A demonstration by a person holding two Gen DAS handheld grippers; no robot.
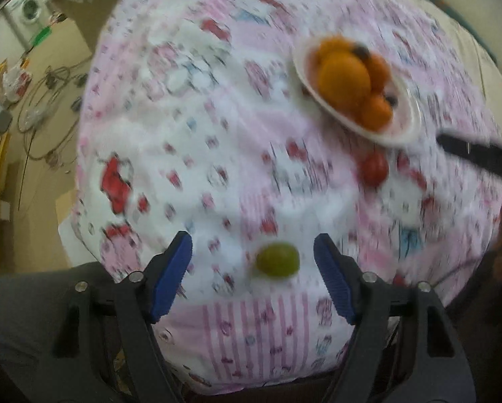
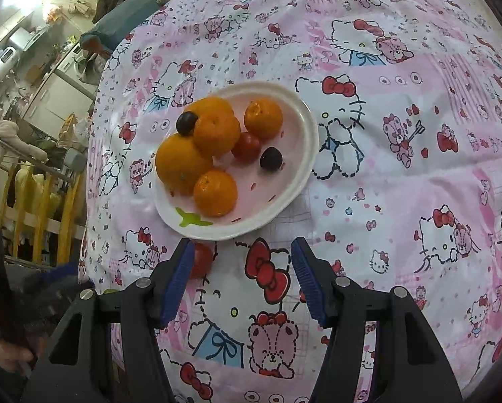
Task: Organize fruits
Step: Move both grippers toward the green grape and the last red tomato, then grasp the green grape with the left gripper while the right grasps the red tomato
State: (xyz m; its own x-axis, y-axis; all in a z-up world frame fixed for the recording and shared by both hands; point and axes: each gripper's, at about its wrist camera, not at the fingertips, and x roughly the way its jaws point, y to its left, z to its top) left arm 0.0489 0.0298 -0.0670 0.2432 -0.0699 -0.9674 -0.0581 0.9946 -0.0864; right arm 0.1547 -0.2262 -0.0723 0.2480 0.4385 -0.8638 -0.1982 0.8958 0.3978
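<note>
A green grape (image 1: 278,261) lies on the pink patterned cloth between the fingers of my open left gripper (image 1: 253,255); the view is blurred. A white plate (image 2: 298,174) holds several oranges (image 2: 214,193), a red tomato (image 2: 246,146) and two dark grapes (image 2: 271,158). It also shows in the left wrist view (image 1: 408,124). A second red tomato (image 2: 202,260) lies on the cloth just below the plate, beside the left finger of my open, empty right gripper (image 2: 242,258). That tomato shows in the left wrist view (image 1: 373,168) too.
The cloth-covered table (image 2: 402,174) drops off at its left edge. Beyond it are a yellow wooden crib rail (image 2: 43,201), cables on the floor (image 1: 46,100) and a washing machine (image 1: 29,8). The other gripper's dark arm (image 1: 479,158) reaches in at right.
</note>
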